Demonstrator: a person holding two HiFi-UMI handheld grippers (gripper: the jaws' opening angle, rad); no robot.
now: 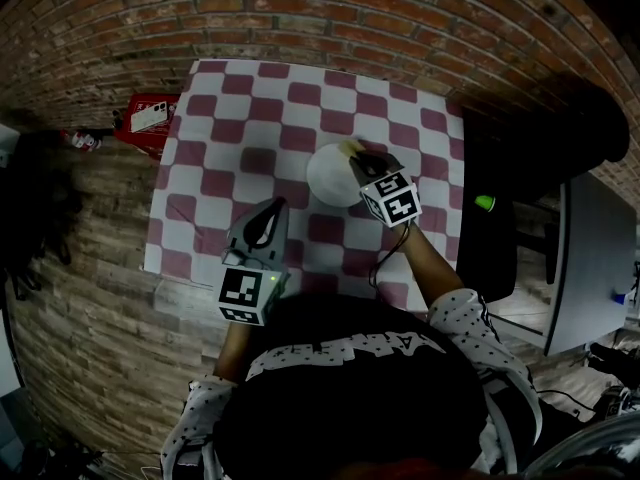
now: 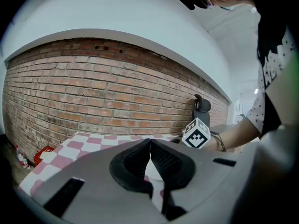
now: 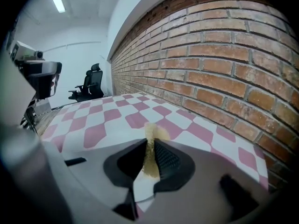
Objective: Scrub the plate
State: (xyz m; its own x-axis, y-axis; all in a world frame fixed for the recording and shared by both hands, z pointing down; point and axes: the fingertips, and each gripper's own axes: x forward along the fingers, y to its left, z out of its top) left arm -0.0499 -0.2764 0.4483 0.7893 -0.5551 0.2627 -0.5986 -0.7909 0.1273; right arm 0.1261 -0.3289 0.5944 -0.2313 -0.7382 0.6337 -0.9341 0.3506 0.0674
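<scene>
A white plate (image 1: 330,176) lies on the red-and-white checked tablecloth (image 1: 250,118), right of the table's middle. My right gripper (image 1: 357,156) sits over the plate's right rim, shut on a yellow sponge (image 1: 350,148). In the right gripper view the sponge (image 3: 151,146) stands squeezed between the jaws, with the plate (image 3: 140,190) just under it. My left gripper (image 1: 277,206) hovers near the table's front edge, left of the plate, shut with nothing in it. Its own view shows the fingertips (image 2: 150,143) touching and the plate (image 2: 152,172) behind them.
A red box (image 1: 148,120) and a small bottle (image 1: 85,140) lie on the floor left of the table. A black office chair (image 1: 525,148) and a grey desk (image 1: 592,258) stand to the right. A brick wall (image 2: 93,97) runs behind the table.
</scene>
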